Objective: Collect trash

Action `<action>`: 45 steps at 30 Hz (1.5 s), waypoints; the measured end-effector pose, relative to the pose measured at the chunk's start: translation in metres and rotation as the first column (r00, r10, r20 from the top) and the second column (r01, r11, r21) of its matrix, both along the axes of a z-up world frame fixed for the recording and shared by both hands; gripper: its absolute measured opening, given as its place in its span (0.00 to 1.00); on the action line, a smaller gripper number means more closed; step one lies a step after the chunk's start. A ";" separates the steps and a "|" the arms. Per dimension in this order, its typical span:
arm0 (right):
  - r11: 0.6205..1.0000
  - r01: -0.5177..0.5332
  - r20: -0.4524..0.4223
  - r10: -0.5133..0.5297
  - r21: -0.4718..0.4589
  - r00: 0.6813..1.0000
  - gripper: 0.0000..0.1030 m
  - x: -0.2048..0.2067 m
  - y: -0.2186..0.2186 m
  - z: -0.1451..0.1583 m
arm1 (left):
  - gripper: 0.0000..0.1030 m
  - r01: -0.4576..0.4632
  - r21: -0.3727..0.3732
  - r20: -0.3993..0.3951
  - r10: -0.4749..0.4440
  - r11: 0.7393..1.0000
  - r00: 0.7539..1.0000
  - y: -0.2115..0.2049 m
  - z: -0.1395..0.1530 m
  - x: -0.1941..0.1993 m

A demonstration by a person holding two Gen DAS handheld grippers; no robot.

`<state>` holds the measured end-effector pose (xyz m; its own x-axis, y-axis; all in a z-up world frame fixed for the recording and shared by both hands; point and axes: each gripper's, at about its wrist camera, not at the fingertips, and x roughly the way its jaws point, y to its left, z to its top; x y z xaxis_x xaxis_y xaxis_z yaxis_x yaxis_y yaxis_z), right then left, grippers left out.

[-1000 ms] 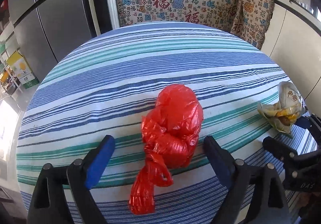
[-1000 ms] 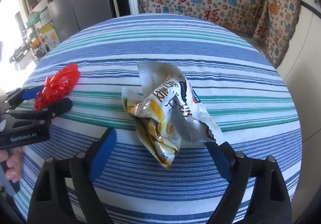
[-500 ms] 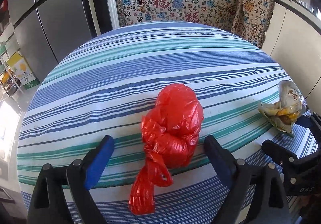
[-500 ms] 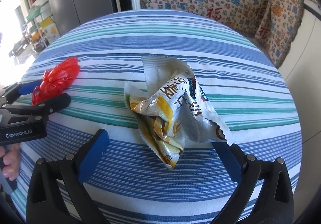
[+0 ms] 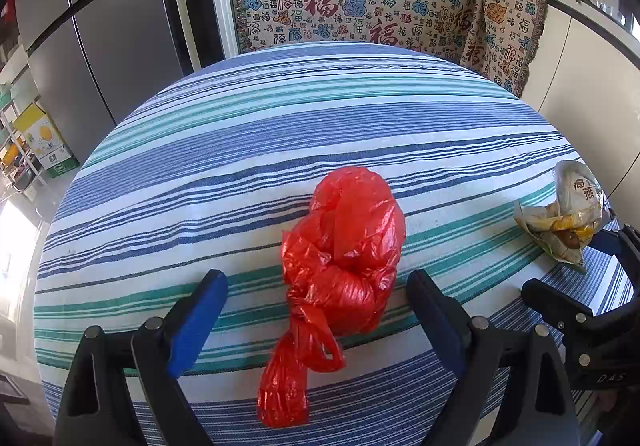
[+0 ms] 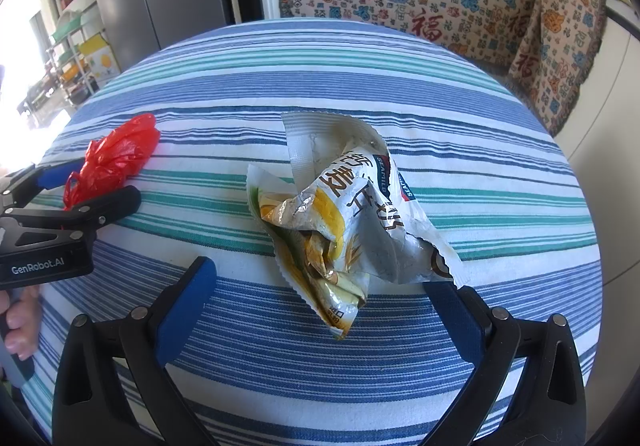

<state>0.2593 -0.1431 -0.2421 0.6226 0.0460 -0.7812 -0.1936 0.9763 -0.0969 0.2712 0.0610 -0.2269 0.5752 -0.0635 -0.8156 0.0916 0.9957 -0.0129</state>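
Right wrist view: my right gripper (image 6: 320, 286) has crept forward over the last second, so the crumpled snack wrapper (image 6: 348, 218) now sits between its jaws, which are spread wide and closed on nothing; the wrapper's torn corner touches the right pad. On the left, little has changed: the left gripper (image 5: 316, 302) hangs with jaws apart around the knotted red plastic bag (image 5: 340, 246) on the striped surface (image 5: 240, 134). Both pieces look lined up, so I judge closing on them comes next.
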 end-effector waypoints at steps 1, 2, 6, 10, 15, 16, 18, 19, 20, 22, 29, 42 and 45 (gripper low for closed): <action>1.000 0.000 0.000 0.000 0.000 1.000 0.99 0.000 0.000 0.000 | 0.90 0.000 -0.001 0.000 0.000 1.000 1.000 0.000 0.000 0.000; 1.000 0.000 0.000 0.000 0.000 1.000 0.99 0.000 0.000 0.000 | 0.90 0.000 -0.002 0.000 0.000 1.000 1.000 0.001 0.000 0.000; 1.000 -0.016 -0.009 0.016 -0.001 1.000 0.99 0.000 0.000 0.000 | 0.90 0.051 -0.009 -0.003 -0.051 0.999 0.999 0.003 0.001 -0.002; 0.998 -0.050 -0.109 0.054 0.041 0.993 0.99 -0.002 -0.011 0.009 | 0.90 0.157 -0.100 -0.001 -0.158 0.983 0.987 0.019 0.007 -0.007; 0.988 -0.149 -0.123 0.145 -0.029 0.982 0.98 0.009 -0.001 0.038 | 0.90 0.232 -0.141 0.004 -0.234 0.962 0.972 0.015 0.021 0.003; 0.984 -0.170 -0.133 0.163 -0.044 0.978 0.98 0.013 0.004 0.040 | 0.90 0.248 -0.126 0.001 -0.250 0.960 0.968 0.010 0.023 0.007; 0.976 -0.210 -0.166 0.197 -0.065 0.966 0.93 0.024 0.015 0.042 | 0.90 0.259 -0.097 -0.012 -0.261 0.961 0.965 0.005 0.024 0.012; 0.974 -0.218 -0.183 0.202 -0.069 0.962 0.85 0.029 0.017 0.041 | 0.82 0.264 -0.085 -0.017 -0.266 0.961 0.964 0.003 0.026 0.014; 0.973 -0.223 -0.217 0.204 -0.065 0.955 0.78 0.034 0.019 0.039 | 0.63 0.273 -0.083 -0.023 -0.276 0.958 0.961 0.002 0.026 0.016; 0.972 -0.220 -0.252 0.194 -0.080 0.948 0.44 0.039 0.016 0.038 | 0.42 0.293 -0.087 -0.056 -0.298 0.952 0.953 -0.003 0.026 0.018; 0.986 -0.163 -0.195 0.166 0.030 0.967 0.27 0.009 -0.014 0.066 | 0.39 0.316 -0.118 -0.014 -0.319 0.941 0.947 -0.023 0.045 0.003; 0.979 0.102 -0.042 -0.096 0.178 0.994 0.26 -0.066 -0.157 0.133 | 0.38 0.534 -0.278 0.090 -0.532 0.798 0.842 -0.191 0.119 -0.031; 0.964 0.198 -0.021 -0.197 0.181 0.980 0.26 -0.088 -0.204 0.142 | 0.38 0.574 -0.295 0.092 -0.575 0.764 0.813 -0.241 0.126 -0.032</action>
<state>0.1715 -0.3469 -0.1006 0.6313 0.0632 -0.7730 0.0046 0.9964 0.0851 0.2392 -0.1796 -0.1014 0.3498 -0.6181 -0.7039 0.6446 0.7041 -0.2979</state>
